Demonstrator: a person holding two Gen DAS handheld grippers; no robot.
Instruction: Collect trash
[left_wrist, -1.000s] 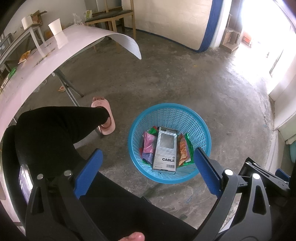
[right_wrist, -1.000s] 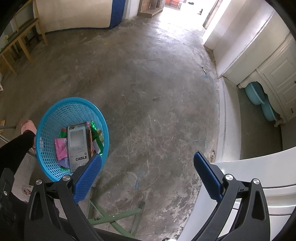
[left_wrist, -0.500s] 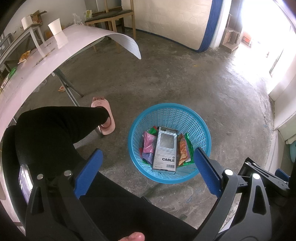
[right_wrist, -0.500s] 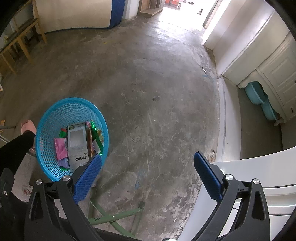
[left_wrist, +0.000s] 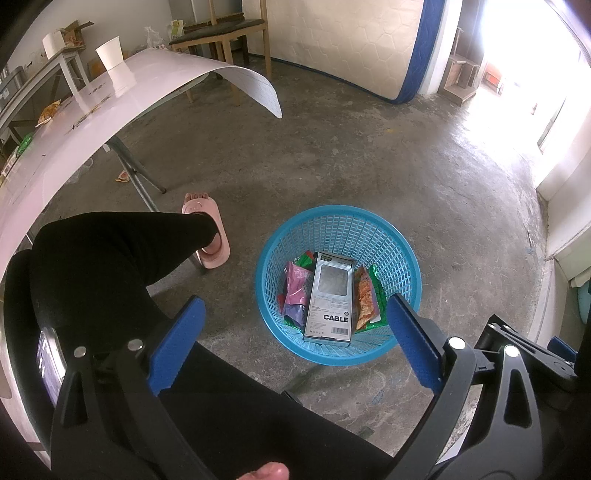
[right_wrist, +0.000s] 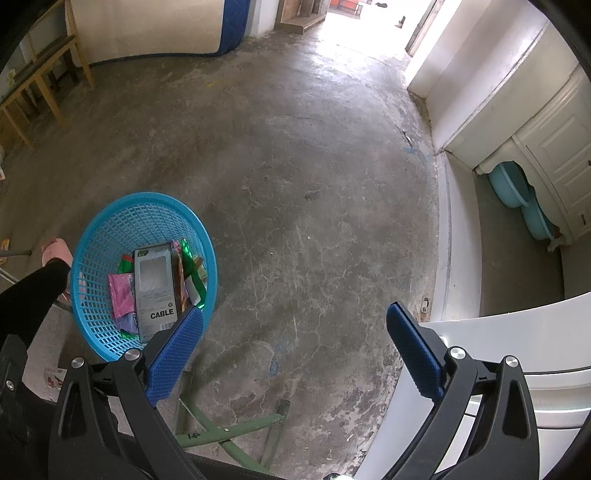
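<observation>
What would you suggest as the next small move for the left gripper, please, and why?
Probably swing the left gripper toward the pale pink tabletop. Both grippers are open and empty, the grey "CABLE" box already lies in the blue plastic mesh basket, and an orange snack wrapper lies on that table.
</observation>
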